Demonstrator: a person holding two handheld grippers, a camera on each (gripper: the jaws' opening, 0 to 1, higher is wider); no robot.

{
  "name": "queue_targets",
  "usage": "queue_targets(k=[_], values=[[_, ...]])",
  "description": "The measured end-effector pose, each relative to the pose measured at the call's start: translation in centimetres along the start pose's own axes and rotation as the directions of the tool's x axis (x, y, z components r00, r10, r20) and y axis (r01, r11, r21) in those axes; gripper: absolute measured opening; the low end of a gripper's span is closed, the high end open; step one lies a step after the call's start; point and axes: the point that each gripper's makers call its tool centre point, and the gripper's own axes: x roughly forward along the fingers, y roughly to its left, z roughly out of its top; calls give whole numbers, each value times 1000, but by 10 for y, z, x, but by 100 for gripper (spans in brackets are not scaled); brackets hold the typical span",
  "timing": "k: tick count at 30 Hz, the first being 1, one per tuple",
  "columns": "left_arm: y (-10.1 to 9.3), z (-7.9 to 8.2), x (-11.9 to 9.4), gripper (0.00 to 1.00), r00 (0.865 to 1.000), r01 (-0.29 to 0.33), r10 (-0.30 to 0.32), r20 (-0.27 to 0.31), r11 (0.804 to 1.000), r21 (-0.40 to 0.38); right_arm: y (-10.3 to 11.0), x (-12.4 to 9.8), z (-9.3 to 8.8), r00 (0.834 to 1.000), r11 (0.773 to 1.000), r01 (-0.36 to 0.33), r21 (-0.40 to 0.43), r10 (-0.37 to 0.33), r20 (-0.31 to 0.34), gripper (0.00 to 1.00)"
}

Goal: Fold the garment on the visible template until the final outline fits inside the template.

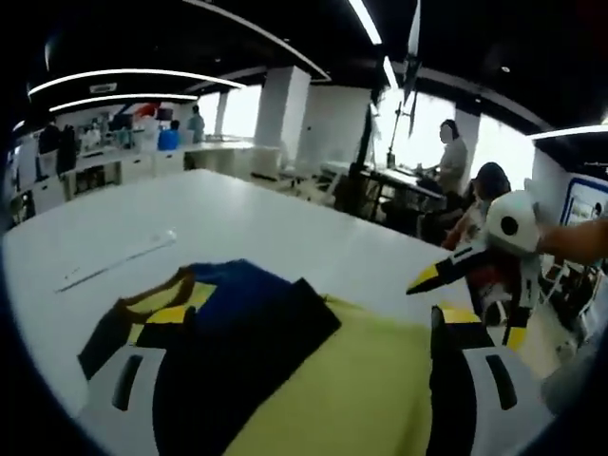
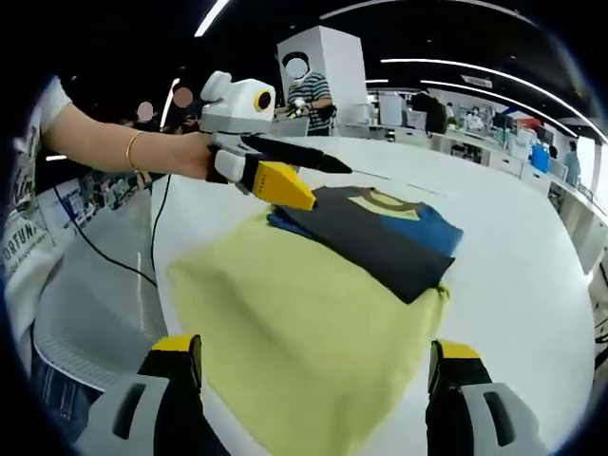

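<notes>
Hand-held gripper, left one (image 2: pixel 285 171), hovered just above the folded garment's (image 2: pixel 366 233) near edge, jaws apart, holding nothing. Right hand-held gripper (image 2: pixel 313 380) sat back at the opposite end of the yellow template (image 2: pixel 294 323), jaws wide apart, also empty. Garment lay as a dark-and-blue bundle on the template's far end, long axis across the right gripper's line of sight, on the white tabletop (image 2: pixel 532 285). Left was nearer; I'd judge the next fold its job.
</notes>
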Motion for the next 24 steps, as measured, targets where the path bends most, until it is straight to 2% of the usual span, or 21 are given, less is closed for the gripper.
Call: queue_targets(k=[3, 9, 16, 22, 24], values=[[-1, -6, -16, 99, 1000, -8, 9, -18, 1000, 11, 1, -2, -1, 1000, 1000, -12, -12, 12, -9, 99], [-9, -13, -46, 99, 1000, -11, 11, -15, 1000, 8, 3, -8, -4, 999, 999, -29, -34, 28, -30, 99], [-17, -41, -78, 96, 996, -7, 11, -86, 999, 40, 7, -15, -6, 998, 998, -44, -43, 43, -40, 99], [-23, -62, -105, 93, 992, -15, 20, -121, 999, 44, 12, -19, -11, 997, 996, -57, -71, 53, -56, 96], [-24, -67, -114, 90, 992, -22, 27, -124, 999, 43, 13, -20, -14, 996, 995, -59, -78, 55, -64, 95]])
